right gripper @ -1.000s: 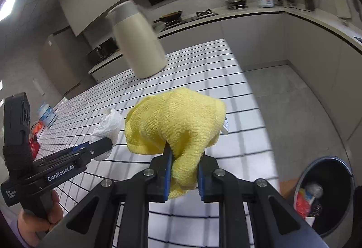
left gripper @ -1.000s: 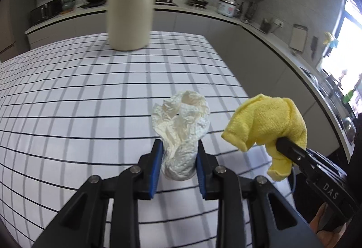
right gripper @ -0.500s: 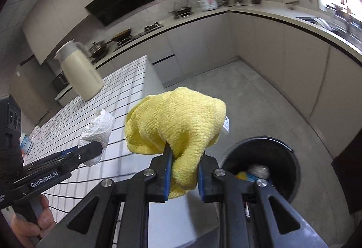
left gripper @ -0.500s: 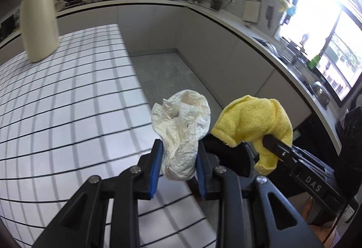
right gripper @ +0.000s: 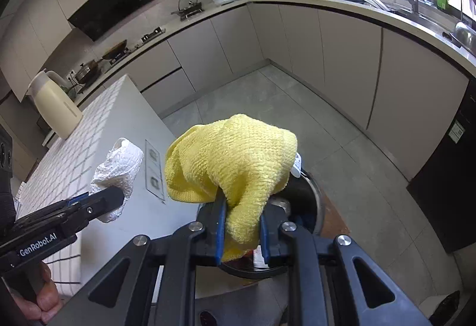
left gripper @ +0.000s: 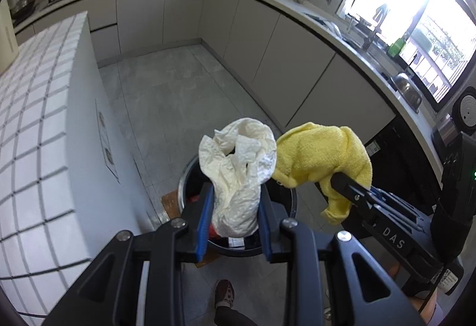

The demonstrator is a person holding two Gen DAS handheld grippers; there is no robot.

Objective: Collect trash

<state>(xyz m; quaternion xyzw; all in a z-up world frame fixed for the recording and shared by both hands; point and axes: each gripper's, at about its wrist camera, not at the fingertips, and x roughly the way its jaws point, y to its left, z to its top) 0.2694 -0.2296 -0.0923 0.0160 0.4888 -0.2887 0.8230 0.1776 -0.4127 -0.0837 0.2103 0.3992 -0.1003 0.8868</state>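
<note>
My left gripper (left gripper: 235, 210) is shut on a crumpled white paper towel (left gripper: 238, 174), held above a round black trash bin (left gripper: 184, 180) on the floor. My right gripper (right gripper: 242, 218) is shut on a yellow cloth (right gripper: 235, 156), also above the bin (right gripper: 309, 201). The two grippers are side by side; the cloth (left gripper: 321, 156) shows to the right in the left wrist view, and the paper towel (right gripper: 119, 168) with the left gripper (right gripper: 110, 198) shows to the left in the right wrist view. The bin holds some trash, mostly hidden by what I hold.
A white tiled counter (left gripper: 32, 129) stands to the left, with a cream jug (right gripper: 53, 105) on its far end. Grey cabinets (left gripper: 297, 58) line the back and right walls. A black appliance (right gripper: 446, 192) stands at the right. A foot (left gripper: 224, 293) shows on the floor below.
Both grippers have swung right, off the tiled counter and over the trash bin on the floor. Both still hold their loads.
</note>
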